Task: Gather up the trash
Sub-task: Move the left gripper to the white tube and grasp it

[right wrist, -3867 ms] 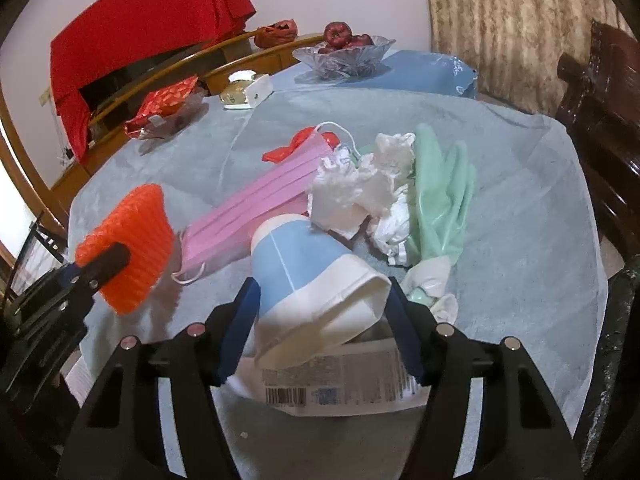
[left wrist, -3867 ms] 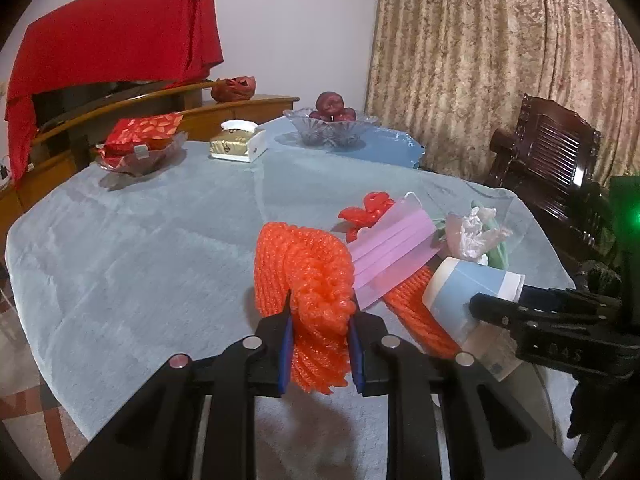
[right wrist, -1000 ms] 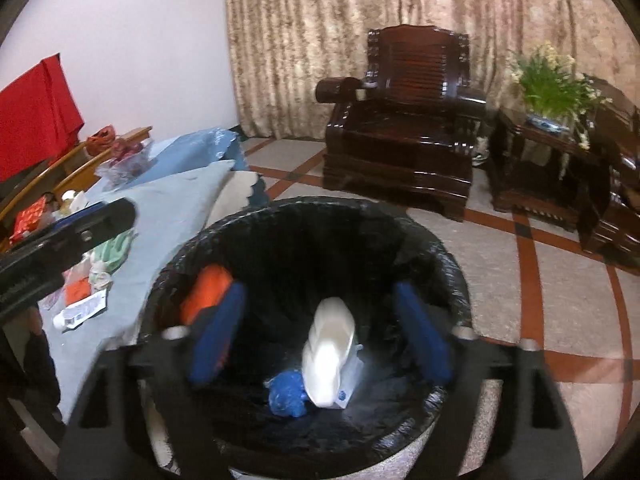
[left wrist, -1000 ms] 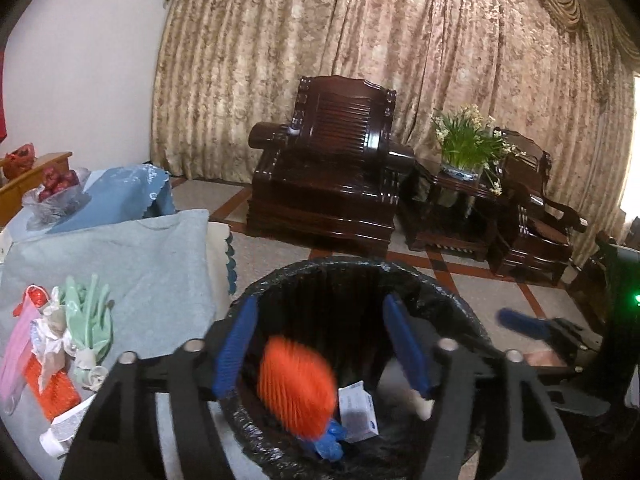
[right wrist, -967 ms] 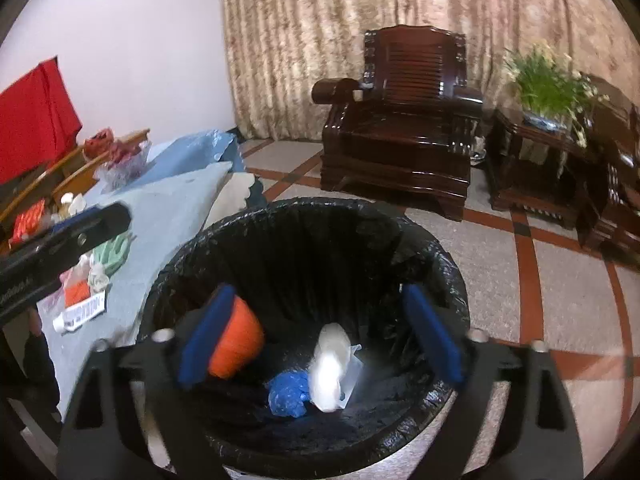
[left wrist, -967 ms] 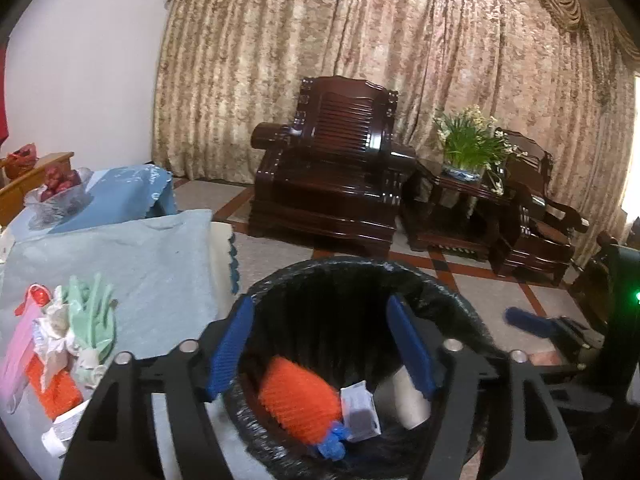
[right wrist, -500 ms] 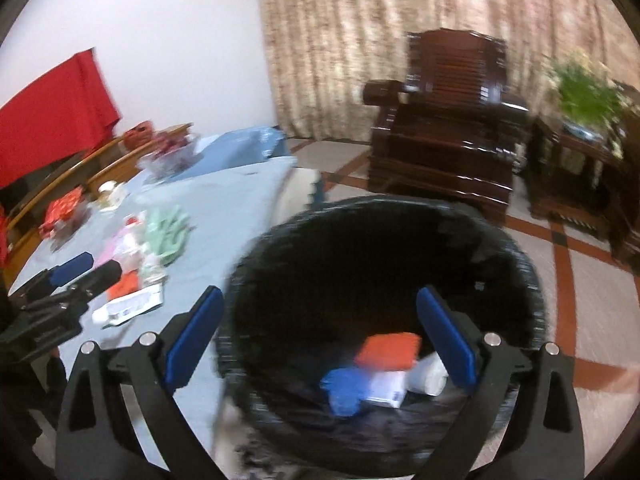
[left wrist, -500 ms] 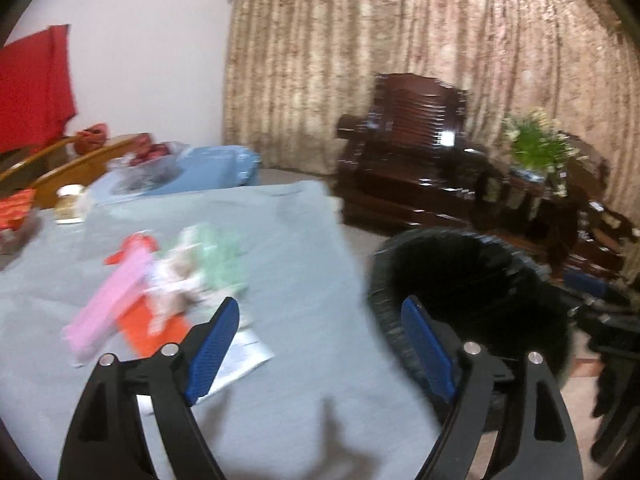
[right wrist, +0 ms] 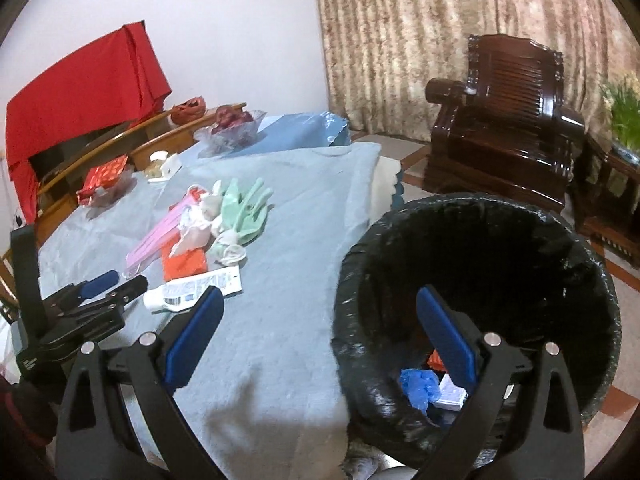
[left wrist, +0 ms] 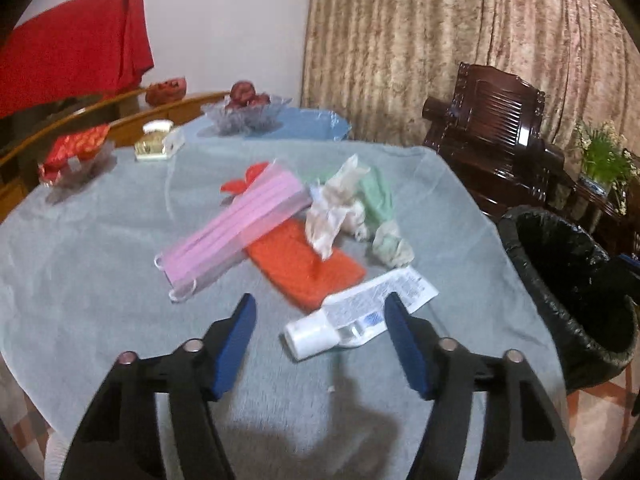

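armchair [left wrist: 496,120], curtain [left wrist: 420,32], fruit bowl [left wrist: 246,110]

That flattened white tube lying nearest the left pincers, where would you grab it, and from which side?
Probably the round capped end of the white tube, which stands a little thicker than the flat printed tail. It lies crosswise just ahead of the open left gripper on the grey tablecloth, so come from above, one finger on each long side.

Both wrist cameras look obliquely down, sharing the table [left wrist: 100,248] and bin [right wrist: 472,232].
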Available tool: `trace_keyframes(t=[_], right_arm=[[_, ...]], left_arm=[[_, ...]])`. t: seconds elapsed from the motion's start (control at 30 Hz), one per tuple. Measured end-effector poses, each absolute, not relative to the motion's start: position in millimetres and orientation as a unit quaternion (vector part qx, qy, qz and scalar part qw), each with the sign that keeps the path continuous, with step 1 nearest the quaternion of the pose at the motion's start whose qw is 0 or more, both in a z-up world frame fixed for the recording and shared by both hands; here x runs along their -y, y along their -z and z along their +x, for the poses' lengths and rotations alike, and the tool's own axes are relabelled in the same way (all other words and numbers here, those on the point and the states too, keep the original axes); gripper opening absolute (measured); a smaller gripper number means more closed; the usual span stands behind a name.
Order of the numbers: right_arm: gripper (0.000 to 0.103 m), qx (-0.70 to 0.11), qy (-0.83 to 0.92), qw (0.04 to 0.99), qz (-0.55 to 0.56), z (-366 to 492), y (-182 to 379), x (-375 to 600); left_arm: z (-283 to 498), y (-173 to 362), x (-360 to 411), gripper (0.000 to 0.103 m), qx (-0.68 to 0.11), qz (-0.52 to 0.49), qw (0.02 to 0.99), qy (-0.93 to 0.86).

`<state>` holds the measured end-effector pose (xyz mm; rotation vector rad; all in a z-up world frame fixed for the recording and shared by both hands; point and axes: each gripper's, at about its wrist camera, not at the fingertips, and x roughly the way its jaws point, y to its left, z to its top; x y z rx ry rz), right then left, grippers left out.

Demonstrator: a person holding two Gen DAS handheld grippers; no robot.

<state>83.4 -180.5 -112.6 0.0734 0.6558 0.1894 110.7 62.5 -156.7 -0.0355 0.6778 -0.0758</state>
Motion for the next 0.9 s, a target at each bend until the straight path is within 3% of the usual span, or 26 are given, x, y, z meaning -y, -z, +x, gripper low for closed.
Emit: trace_keyframes(t=[0.2, 0.4, 0.73, 0.9], right_arm=[[0.094, -0.33, -0.091, 0.94, 0.021, 83, 115, 176], [0.094, -0.336, -0.085, 0.938, 0.015, 83, 118, 176], [0.094, -0.335, -0.078, 0.939, 0.024, 82, 118, 182], [0.094, -0.336, -0.078, 0.938, 0.024, 83, 118, 184]], left_arm=[[122, 177, -67, 0.034, -0.369, -0.049, 0.926, 0.057], [122, 181, -66, 0.031, -0.378, -0.065, 0.92, 0.075], [95, 172, -27, 0.034, -0.384, -0.021, 0.915, 0.126], [103, 170, -37, 0.055, -0.374, -0.019, 0.923, 0.09]])
